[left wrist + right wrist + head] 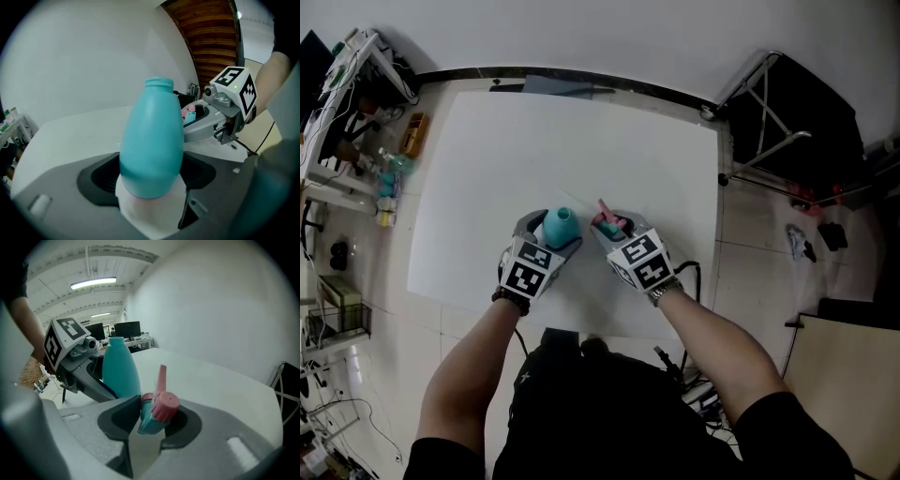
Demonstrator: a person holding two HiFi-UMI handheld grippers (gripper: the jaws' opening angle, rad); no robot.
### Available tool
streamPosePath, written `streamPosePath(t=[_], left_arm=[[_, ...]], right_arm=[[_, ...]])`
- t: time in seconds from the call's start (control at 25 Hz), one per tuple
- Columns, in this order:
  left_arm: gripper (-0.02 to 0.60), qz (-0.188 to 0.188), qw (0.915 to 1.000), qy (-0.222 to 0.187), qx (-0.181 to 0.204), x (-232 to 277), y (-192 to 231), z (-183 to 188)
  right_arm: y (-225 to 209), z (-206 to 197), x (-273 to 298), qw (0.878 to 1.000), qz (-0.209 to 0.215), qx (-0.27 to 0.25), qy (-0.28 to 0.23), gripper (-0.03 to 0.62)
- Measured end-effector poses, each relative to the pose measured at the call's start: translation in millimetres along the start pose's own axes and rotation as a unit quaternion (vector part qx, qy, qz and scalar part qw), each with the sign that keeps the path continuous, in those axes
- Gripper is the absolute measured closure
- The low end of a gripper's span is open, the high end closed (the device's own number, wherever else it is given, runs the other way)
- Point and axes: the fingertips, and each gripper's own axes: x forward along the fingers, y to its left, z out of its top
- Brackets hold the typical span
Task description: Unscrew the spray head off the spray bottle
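Your left hand-held gripper (551,234) clasps the teal spray bottle (152,140), its neck bare, over the white counter (487,187). Just beside it, your right hand-held gripper (612,229) grips the detached pink spray head (157,408).

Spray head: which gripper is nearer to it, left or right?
Right. The right gripper is shut on the spray head; the left gripper is beside it, not touching it, and holds the bottle.

No text or numbers can be read
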Motion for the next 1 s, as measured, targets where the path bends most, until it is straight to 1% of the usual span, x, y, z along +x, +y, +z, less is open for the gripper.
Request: streamPosePath(t=[0.2,0.4,0.48,0.64,0.72,0.8,0.92,1.0], left_arm=[[0.164,-0.005,0.9999,0.003,0.01,2.2,-0.3,-0.3],[0.161,-0.01,0.9998,0.006,0.014,2.8,-2.3,-2.3],[0.145,-0.011,0.9998,0.007,0.015,1.6,-2.9,-2.6],[0.114,-0.009,0.9998,0.001,0.015,0.6,-3.7,-2.8],[0.114,-0.008,0.9998,-0.002,0.016,0.4,-2.6,-2.8],[0.114,-0.005,0.9999,-0.003,0.016,-2.2,-1.5,-2.0],[0.114,-0.001,0.9999,-0.005,0.015,-6.2,-1.5,-1.6],[0.114,0.001,0.9999,-0.008,0.014,-8.5,-2.0,-1.6]], right_arm=[[0.9,1.1,9.2,1.0,0.01,0.024,0.004,0.476],[2.4,-0.1,13.9,0.999,0.018,0.032,0.009,0.476],[3.0,-0.1,14.4,0.999,0.02,0.035,0.011,0.475],[1.8,-2.1,14.5,0.999,0.013,0.033,0.013,0.406],[-0.7,-2.5,15.0,0.999,0.007,0.03,0.013,0.383],[-3.7,-2.9,15.4,1.0,-0.002,0.028,0.012,0.344],[-8.5,-4.5,14.2,0.999,-0.014,0.027,0.014,0.309],[-11.7,-5.2,12.2,0.999,-0.021,0.027,0.017,0.301]])
